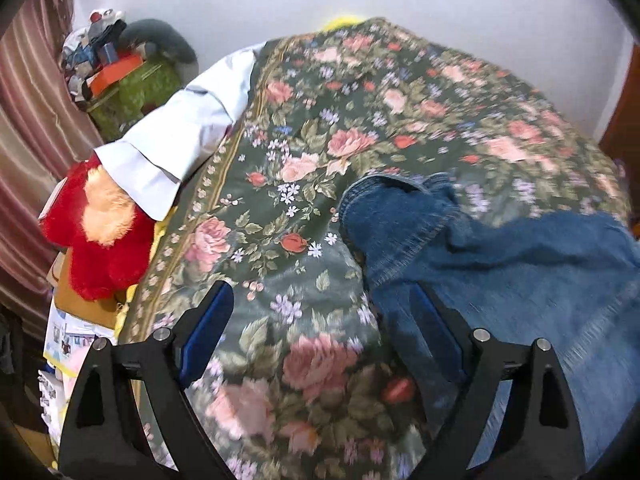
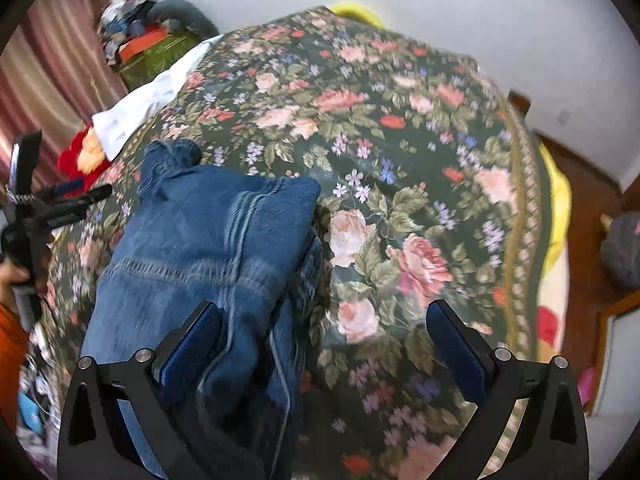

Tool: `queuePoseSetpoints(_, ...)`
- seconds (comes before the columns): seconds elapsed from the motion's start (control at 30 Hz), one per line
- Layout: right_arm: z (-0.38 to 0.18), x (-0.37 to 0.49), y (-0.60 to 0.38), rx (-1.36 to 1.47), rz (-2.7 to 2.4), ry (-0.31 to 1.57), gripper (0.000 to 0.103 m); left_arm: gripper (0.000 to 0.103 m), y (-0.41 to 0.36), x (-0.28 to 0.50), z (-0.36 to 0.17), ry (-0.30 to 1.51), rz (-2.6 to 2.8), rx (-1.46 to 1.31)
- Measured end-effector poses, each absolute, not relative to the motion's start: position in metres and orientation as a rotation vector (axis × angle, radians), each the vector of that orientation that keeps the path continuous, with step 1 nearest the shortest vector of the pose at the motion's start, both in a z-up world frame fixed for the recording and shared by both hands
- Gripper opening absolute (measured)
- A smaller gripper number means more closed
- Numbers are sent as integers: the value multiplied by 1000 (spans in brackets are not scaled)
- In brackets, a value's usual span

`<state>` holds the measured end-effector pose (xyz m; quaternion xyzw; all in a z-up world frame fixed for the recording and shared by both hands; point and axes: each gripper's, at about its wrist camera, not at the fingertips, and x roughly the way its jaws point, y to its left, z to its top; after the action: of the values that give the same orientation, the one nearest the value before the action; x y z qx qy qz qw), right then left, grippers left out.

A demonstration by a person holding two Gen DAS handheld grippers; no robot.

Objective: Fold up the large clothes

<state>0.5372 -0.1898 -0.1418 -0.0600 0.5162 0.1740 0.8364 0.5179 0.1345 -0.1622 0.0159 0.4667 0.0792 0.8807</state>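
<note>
Left wrist view: jeans (image 1: 500,248), blue denim with stitched hems, bunched at right on the bed's floral bedspread (image 1: 288,184), woven-looking, dark green with pink roses and a patterned border strip. Left gripper (image 1: 320,328) fingers spread wide, hovering over bare bedspread; the right-side pad sits at the denim edge, contact unclear. Bedspread's left edge crowded by a white shirt sleeve (image 1: 180,136) and a fuzzy red plush toy (image 1: 100,240); plain wall behind. No readable writing.

Right wrist view: jeans (image 2: 208,248) folded into a thick stack at left-centre, seams and faded stripes visible. Right gripper (image 2: 324,344) fingers spread, nothing pinched, straddling the stack's right edge. Open bedspread (image 2: 420,160) to the right, border running to the bed's edge, wooden floor (image 2: 580,200) beyond.
</note>
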Motion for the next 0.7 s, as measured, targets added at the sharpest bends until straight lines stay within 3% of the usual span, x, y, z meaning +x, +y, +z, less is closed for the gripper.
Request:
queuePoseSetpoints(0.23, -124, 514, -186, -85, 449, 1061, 103, 91, 128, 477, -146, 976, 30, -148)
queuePoseSetpoints(0.5, -203, 553, -198, 188, 534, 1391, 103, 91, 120, 462, -210, 1157, -21, -446)
queuePoseSetpoints(0.7, -235, 564, -202, 366, 630, 1441, 103, 91, 115, 472, -242, 1196, -132, -679)
